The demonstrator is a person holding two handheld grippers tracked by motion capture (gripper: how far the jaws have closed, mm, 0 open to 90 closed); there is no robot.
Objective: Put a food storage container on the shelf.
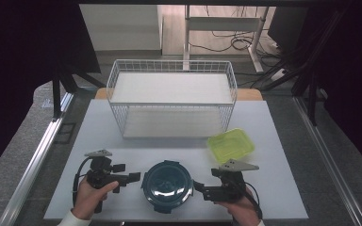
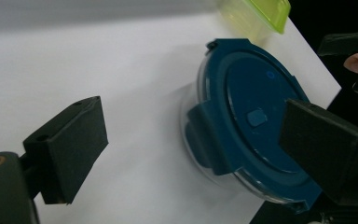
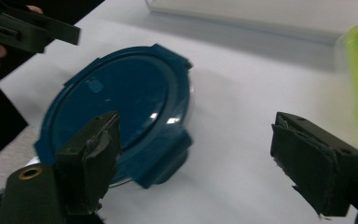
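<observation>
Both tongs spread and empty, left gripper (image 1: 133, 173) and right gripper (image 1: 199, 187) flanking the blue-lidded round container (image 1: 166, 184); shelving in wire basket (image 1: 171, 97) apparently pending.

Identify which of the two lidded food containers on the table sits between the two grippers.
The round container with the dark blue clip lid, near the table's front edge. The other, a yellow-green rectangular container, sits farther back beside the wire basket.

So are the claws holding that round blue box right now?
No. Both the left claw and the right claw are open and hold nothing; the round blue-lidded container sits on the table between them.
</observation>
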